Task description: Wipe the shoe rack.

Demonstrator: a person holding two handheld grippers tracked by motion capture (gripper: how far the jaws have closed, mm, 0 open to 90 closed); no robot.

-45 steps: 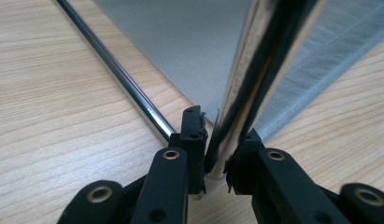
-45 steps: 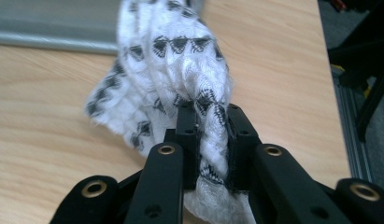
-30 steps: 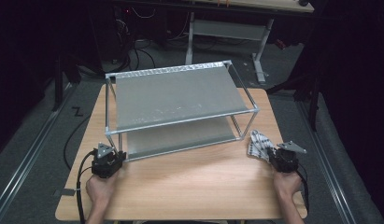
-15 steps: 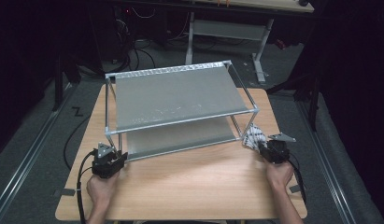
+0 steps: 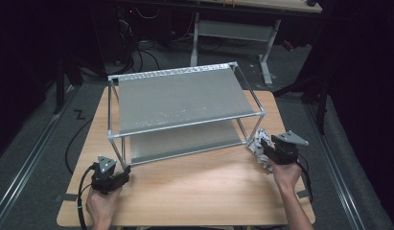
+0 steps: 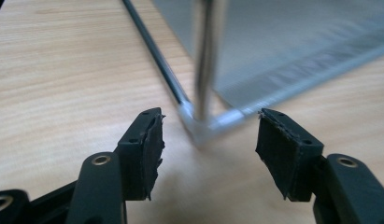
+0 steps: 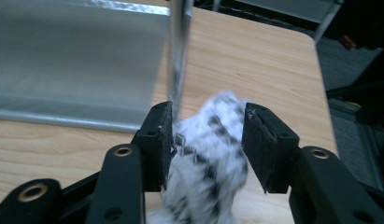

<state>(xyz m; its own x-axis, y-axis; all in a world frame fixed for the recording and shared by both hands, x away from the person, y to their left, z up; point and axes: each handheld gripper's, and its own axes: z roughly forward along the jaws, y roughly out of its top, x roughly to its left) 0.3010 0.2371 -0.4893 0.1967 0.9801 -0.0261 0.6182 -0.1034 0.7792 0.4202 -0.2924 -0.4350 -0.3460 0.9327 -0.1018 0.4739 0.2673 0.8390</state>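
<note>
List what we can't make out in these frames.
- Checked cloth, right gripper view: blurred, bottom edge cuts it off; whether the right tongs press it, can't tell.
- Same cloth, high view: partly behind the tongs, too small.
- Rack post, left gripper view: motion-blurred.
- Lower shelf, high view: back hidden under the top shelf.

the two-tier metal rack (image 5: 182,98) takes up the far half of the worktop (image 5: 199,191), its near corner posts just ahead of each hand-held gripper. bare wood lies open along the near edge. a black-and-white cloth (image 5: 258,146) sits beside the right post.
</note>
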